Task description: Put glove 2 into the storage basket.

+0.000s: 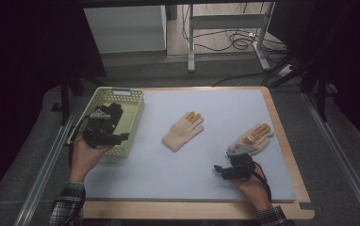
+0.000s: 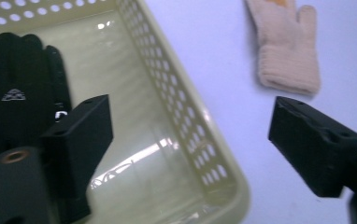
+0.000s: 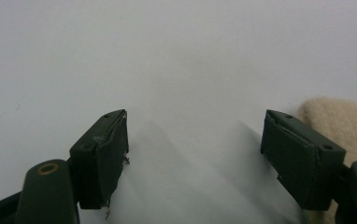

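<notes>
At the 9 o'clock side of the table (image 1: 282,141), a pale yellow perforated basket (image 1: 133,120) is seen on the left edge of the light blue mat (image 1: 178,165). A black glove (image 2: 15,88) is lying inside it, toward its far end. The left gripper (image 1: 103,128) is held over the basket, at 9 o'clock from the mat's centre. In the left gripper view, its jaws are seen parted with nothing between them; 1 jaw hangs over the basket floor beside the black glove, the other over the mat beyond the basket's wall. No contact with the glove can be made out.

Near the mat's centre, slightly toward 12 o'clock, a cream knitted glove (image 1: 183,131) is laid flat with its orange-tipped fingers toward 1 o'clock. In the left gripper view its cuff and thumb are visible, well apart from the basket.

At 3 o'clock, a 2nd cream glove (image 1: 258,136) is laid near the mat's right edge, fingers also toward 1 o'clock. The right gripper (image 1: 234,165) is held just at 7 o'clock of it, low over the mat. In the right gripper view, its jaws are seen spread wide over bare mat, released, with the glove's cream edge just beside the right-hand jaw; whether they touch cannot be told.
</notes>
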Demonstrator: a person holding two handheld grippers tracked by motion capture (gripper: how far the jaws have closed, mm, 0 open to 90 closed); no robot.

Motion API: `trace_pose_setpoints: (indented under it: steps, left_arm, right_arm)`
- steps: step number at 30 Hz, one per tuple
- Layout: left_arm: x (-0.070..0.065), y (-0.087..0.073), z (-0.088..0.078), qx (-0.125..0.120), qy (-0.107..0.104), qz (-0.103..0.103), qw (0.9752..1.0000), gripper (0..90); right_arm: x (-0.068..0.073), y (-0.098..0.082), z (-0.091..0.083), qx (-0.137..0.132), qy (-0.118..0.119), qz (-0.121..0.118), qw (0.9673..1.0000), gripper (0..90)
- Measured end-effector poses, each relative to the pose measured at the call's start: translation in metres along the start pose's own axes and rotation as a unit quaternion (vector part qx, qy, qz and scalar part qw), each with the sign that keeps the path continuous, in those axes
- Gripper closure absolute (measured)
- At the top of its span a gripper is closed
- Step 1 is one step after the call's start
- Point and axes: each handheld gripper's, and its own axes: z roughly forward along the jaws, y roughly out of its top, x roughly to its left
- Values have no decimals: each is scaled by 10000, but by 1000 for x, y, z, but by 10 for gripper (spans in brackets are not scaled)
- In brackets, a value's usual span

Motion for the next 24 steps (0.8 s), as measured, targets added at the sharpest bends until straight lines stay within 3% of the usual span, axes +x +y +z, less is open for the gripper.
trace_pose_setpoints:
  steps: [4, 11, 13, 17, 21, 22, 24]
  left_arm:
    - [-17, -3, -1, -128, -66, 185, 9997, 244]
    - [-51, -10, 1, -350, -418, 521, 9972, 334]
    - [-56, -11, 3, -375, -493, 555, 9965, 318]
    - [-83, -22, 15, -405, -765, 725, 9936, 221]
    - [-95, -31, 27, -300, -676, 920, 9930, 133]
    - [-102, -38, 38, -192, -665, 983, 9927, 112]
    - [-105, -45, 48, -143, -682, 937, 9932, 85]
  right_arm:
    - [0, 0, 0, 2, -3, 2, 10000, 231]
    - [0, 0, 0, 3, -4, 1, 10000, 231]
    - [0, 0, 0, 3, -3, 1, 10000, 231]
    - [0, 0, 0, 3, -1, 6, 10000, 231]
    - [0, 0, 0, 3, 2, 7, 10000, 231]
    - [0, 0, 0, 3, 5, 13, 10000, 231]
    - [0, 0, 0, 0, 10, 28, 10000, 231]
